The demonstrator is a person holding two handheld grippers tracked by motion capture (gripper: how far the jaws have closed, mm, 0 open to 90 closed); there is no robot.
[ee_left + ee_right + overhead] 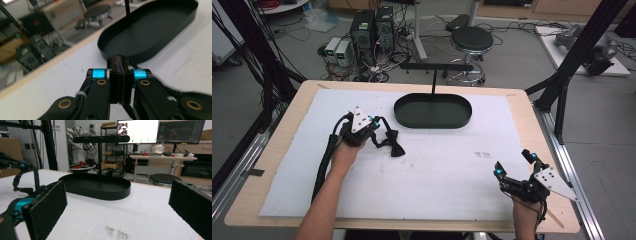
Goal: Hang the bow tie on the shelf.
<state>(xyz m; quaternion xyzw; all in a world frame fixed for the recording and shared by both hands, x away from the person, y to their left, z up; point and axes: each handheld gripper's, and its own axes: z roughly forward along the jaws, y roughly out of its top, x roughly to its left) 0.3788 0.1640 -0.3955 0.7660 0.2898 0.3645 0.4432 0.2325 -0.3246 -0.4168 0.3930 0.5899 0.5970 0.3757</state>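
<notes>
white foam-like sheet (437, 175) covers most of the pale wooden counter (522, 107), and the person's forearms come in from the near edge. at the left of the high view the left gripper (384, 131) sits on the left half of the sheet, held in the left hand (346, 152), its grey three-cornered plate on top and a black cable trailing back along the forearm. in the left gripper view its jaws are pressed together on a thin black piece, which looks to be part of the black bow tie (393, 144) lying just beyond the gripper on the sheet; one wing of the bow rests on the sheet toward the counter's middle. further right, at the far middle of the sheet, stands a black oval tray (433, 120), shallow-walled, with a thin upright post (433, 82) rising from its far side and carrying a horizontal black bar (437, 66). the tray is well apart from the bow tie. at the right, near the counter's front corner, the right gripper (513, 163) is held in the right hand (526, 214); its jaws stand wide apart with nothing between them, pointing toward the tray, as the right gripper view confirms. beyond the counter a round black stool (471, 40) stands on the floor.
</notes>
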